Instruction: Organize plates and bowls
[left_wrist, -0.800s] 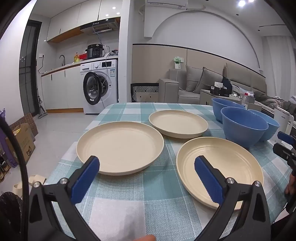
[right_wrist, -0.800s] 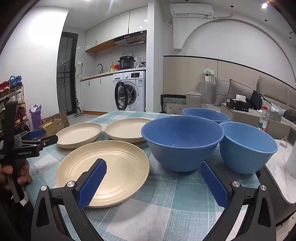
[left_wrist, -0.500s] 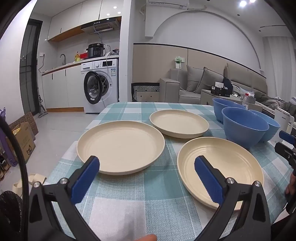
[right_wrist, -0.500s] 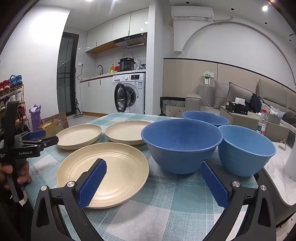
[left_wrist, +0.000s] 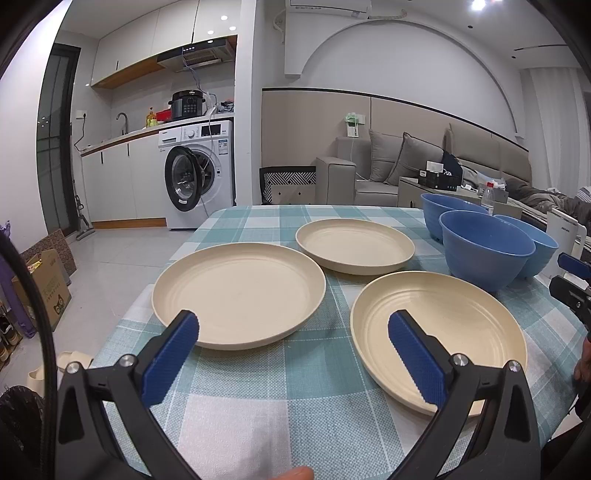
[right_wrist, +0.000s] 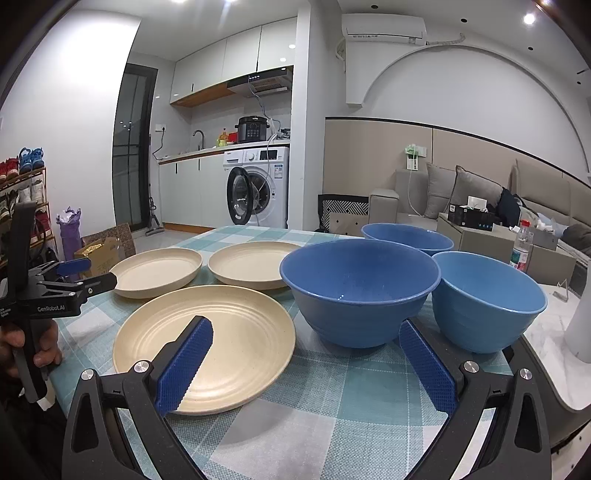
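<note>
Three shallow cream plates (left_wrist: 239, 292) and three deep blue bowls (right_wrist: 360, 290) sit apart on a checked tabletop (left_wrist: 295, 384). The left tool (left_wrist: 293, 352) and right tool (right_wrist: 304, 363) both gape wide, holding nothing.

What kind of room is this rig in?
Likely a small open-plan apartment: a washing machine under a kitchen counter, a grey sofa behind, and a dining table with a checked tablecloth holding cream plates and blue bowls.

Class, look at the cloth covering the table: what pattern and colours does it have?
The tablecloth is a teal-and-white check, clearest in the left wrist view.
</note>
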